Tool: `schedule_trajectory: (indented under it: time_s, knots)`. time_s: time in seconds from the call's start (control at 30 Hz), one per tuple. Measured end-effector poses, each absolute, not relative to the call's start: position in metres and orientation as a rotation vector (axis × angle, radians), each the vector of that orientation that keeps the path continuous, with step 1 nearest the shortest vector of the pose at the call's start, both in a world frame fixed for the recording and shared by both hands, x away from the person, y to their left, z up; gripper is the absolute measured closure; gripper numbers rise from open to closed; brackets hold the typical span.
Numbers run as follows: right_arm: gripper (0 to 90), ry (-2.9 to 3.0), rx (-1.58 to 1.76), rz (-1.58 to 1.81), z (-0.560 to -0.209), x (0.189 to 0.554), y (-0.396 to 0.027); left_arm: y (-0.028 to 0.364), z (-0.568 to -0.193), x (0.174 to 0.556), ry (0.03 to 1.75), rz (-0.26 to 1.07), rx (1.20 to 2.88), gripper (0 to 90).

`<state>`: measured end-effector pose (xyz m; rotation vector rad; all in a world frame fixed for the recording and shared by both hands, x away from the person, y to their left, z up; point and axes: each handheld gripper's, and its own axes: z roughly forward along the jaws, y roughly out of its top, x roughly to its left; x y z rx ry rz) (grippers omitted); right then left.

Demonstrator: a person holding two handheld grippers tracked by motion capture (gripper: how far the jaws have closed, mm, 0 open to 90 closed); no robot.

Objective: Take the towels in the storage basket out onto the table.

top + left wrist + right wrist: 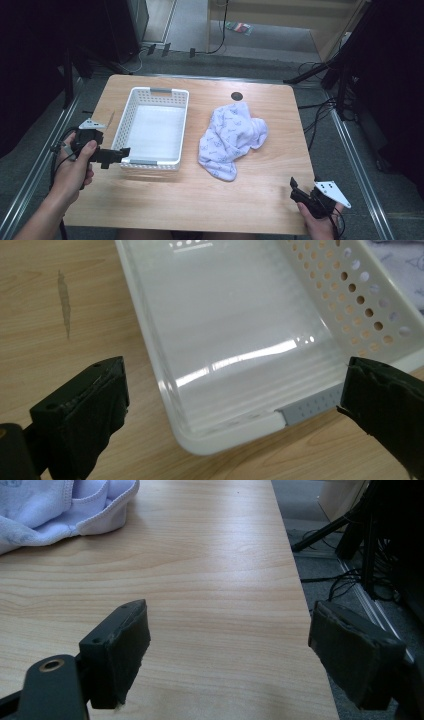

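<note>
So the cloth is crumpled mid-desk, just right of the empty basket, long axis running near-left to far-right. Right gripper sits at the near right corner, fingers spread wide, cloth ahead and to its left. Left gripper is open too, straddling the basket's near corner. Right one looks like the better bet for the grab.
</note>
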<state>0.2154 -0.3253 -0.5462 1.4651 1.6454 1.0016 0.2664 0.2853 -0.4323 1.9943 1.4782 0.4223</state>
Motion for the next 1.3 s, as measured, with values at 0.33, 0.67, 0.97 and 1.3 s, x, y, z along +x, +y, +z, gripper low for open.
schedule_trajectory:
  time_s: [0.33, 0.67, 0.97, 1.3]
  knots:
    - [17.1, 1.647, 1.469, 0.998, -0.546, 0.216, -0.325, 0.301, -0.452, 0.243, 1.502, 0.505, 1.924, 0.0]
    - [17.2, 1.647, 1.474, 0.998, -0.546, 0.216, -0.325, 0.318, -0.472, 0.221, 1.508, 0.543, 1.814, 0.0]
    - [17.3, 1.647, 1.476, 0.992, -0.546, 0.216, -0.325, 0.327, -0.491, 0.209, 1.513, 0.582, 1.749, 0.0]
    - [17.3, 1.648, 1.48, 0.988, -0.546, 0.216, -0.325, 0.338, -0.514, 0.198, 1.52, 0.635, 1.714, 0.0]
